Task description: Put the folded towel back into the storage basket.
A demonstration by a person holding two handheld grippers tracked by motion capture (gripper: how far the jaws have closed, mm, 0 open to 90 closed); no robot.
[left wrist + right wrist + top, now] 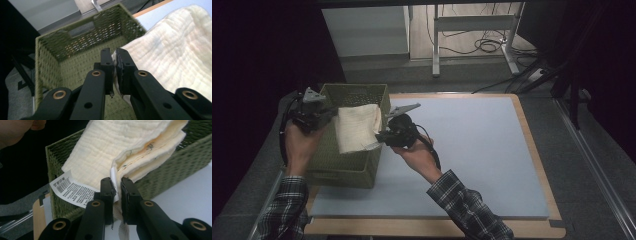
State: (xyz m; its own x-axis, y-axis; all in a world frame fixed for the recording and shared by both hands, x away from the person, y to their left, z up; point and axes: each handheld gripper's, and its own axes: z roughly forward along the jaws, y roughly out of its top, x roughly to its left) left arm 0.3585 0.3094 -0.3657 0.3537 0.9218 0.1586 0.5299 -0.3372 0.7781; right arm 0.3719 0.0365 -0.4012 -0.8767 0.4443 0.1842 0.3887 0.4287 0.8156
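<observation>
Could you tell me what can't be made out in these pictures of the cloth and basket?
- Basket floor: in the high view the cloth covers most of it.
- Care label text: too small to read in the right gripper view.
- Left hand-held gripper: how much cloth it pinches is hidden between its jaws.
- Right hand-held gripper: likewise.

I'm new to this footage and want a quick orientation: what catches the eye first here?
A folded cream cloth is stretched above a green woven basket at the table's left, gripped at opposite edges by the left gripper and right gripper, both with jaws shut on it. A white printed care label hangs from the cloth near the right gripper. The rest of the blue-grey mat lies bare.
</observation>
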